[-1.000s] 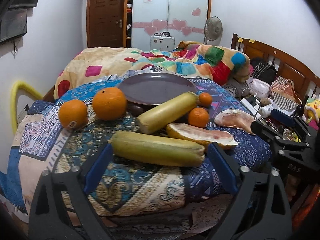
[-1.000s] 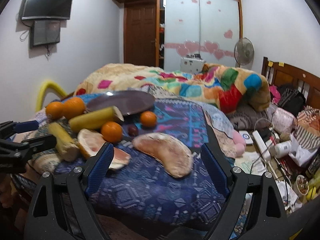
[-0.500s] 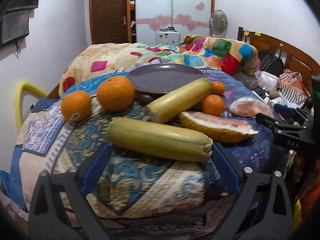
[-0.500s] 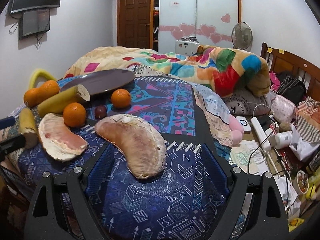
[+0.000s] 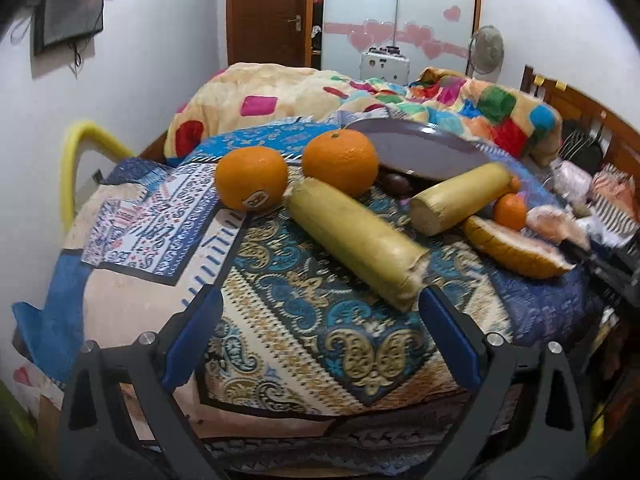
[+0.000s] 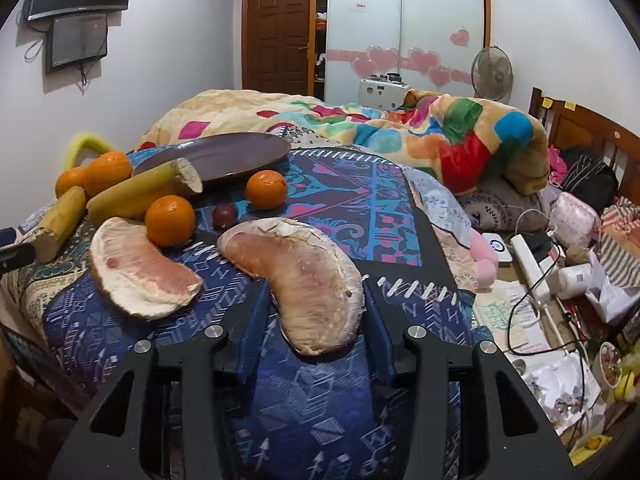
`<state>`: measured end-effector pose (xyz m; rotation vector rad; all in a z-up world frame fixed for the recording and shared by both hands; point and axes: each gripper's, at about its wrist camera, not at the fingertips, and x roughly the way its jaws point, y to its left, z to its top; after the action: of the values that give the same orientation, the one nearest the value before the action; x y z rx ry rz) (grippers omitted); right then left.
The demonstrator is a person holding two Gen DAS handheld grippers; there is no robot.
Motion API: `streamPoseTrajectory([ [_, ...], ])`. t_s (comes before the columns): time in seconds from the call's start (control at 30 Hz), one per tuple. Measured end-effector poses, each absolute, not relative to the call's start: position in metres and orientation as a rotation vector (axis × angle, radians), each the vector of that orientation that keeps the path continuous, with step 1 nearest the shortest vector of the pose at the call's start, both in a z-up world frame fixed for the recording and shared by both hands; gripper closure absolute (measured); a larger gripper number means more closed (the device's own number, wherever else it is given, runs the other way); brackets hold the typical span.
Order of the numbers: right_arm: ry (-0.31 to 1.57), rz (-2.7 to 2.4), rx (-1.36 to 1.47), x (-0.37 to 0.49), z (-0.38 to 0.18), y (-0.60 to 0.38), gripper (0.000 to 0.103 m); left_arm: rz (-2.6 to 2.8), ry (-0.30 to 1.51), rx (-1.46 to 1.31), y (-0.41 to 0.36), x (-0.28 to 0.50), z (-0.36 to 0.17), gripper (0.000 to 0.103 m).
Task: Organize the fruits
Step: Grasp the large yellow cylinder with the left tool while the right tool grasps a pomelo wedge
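The right tongs (image 6: 316,308) are clamped across the pale pink curved pomelo wedge (image 6: 296,276), which looks soft and tearable (best held at its thick rind). The left tongs (image 5: 316,320) stand apart near the yellow-green cut sugarcane length (image 5: 356,240).

In the left wrist view, the purple plate (image 5: 424,148) was partly hidden behind the big orange (image 5: 340,160) and the far yellow stalk (image 5: 460,196). A small dark fruit (image 5: 398,185) showed only in part between them, too small to identify. One small orange (image 5: 514,184) peeked from behind the far stalk's end. The pale wedge (image 5: 554,222) at the right was motion-blurred, and the other gripper (image 5: 608,268) beside it was smeared and cut off by the edge. In the right wrist view, the gripper's right blue pad (image 6: 374,312) was mostly hidden behind the pomelo wedge (image 6: 304,276), and clutter on the floor (image 6: 560,360) was too small to make out.
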<state>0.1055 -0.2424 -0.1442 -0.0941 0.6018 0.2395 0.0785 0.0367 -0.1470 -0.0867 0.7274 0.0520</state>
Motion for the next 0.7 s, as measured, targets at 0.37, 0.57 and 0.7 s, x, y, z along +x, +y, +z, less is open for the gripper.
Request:
streamPoseTrajectory([
  [0.37, 0.663, 0.331, -0.062, 0.103, -0.138, -0.247, 0.059, 0.073, 0.720, -0.023, 0.002, 0.116, -0.148, 0.003],
  [0.57, 0.675, 0.342, -0.121, 0.120, -0.141, -0.240, 0.046, 0.075, 0.758, -0.028, 0.008, 0.123, -0.157, 0.029],
  [0.7, 0.678, 0.365, -0.141, 0.129, -0.143, -0.234, 0.045, 0.035, 0.769, -0.044, 0.015, 0.114, -0.156, 0.042],
])
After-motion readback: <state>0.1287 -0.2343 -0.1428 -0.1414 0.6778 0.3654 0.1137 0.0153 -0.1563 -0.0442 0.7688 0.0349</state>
